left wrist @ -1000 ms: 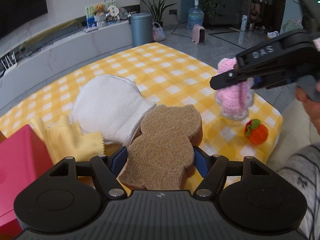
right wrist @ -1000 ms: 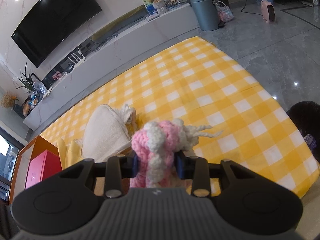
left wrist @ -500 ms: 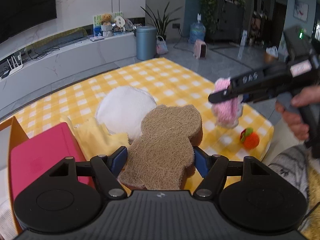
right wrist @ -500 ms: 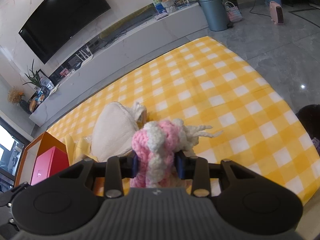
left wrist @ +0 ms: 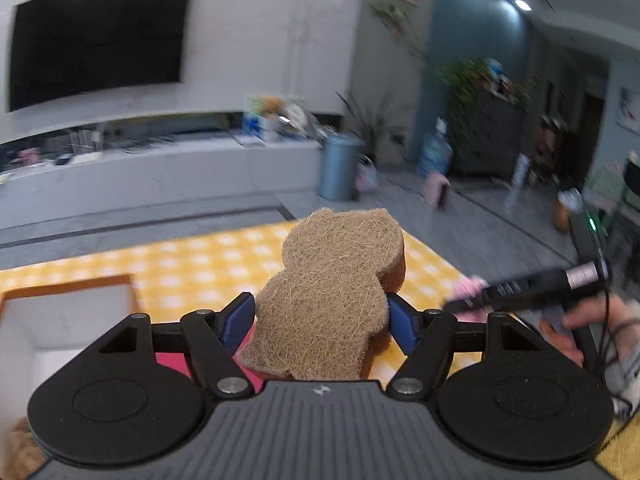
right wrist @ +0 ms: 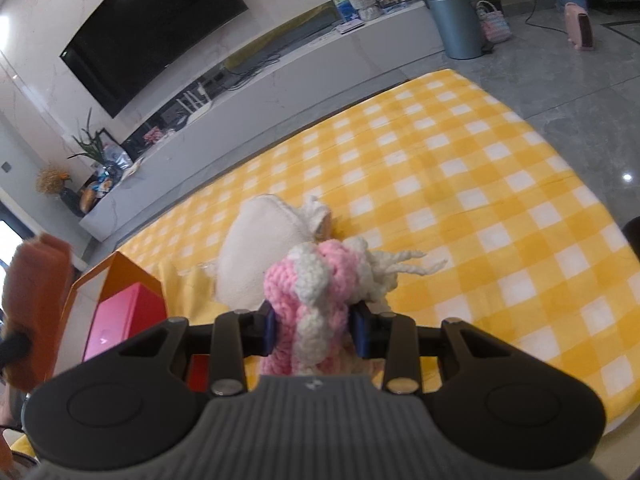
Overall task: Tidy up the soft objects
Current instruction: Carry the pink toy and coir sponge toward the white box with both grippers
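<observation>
My left gripper (left wrist: pixel 320 320) is shut on a brown bear-shaped sponge (left wrist: pixel 332 288), held in the air above the orange box (left wrist: pixel 68 284) with a white inside. The sponge also shows at the left edge of the right wrist view (right wrist: pixel 36 312). My right gripper (right wrist: pixel 314 330) is shut on a pink and white crocheted toy (right wrist: pixel 316 292), above the yellow checked tablecloth (right wrist: pixel 460 168). The right gripper shows in the left wrist view (left wrist: pixel 520 288) at the right. A white cloth (right wrist: pixel 260 248) and a yellow cloth (right wrist: pixel 188 284) lie on the table.
The orange box (right wrist: pixel 116 276) holds a pink-red box (right wrist: pixel 120 320) and stands at the table's left end. Beyond the table are a TV wall, a low white cabinet (right wrist: pixel 320 60) and a grey bin (right wrist: pixel 456 20).
My left gripper has lifted and swung left with the sponge, now over the orange box; the white cloth has left its view. My right gripper has moved a little with the toy.
</observation>
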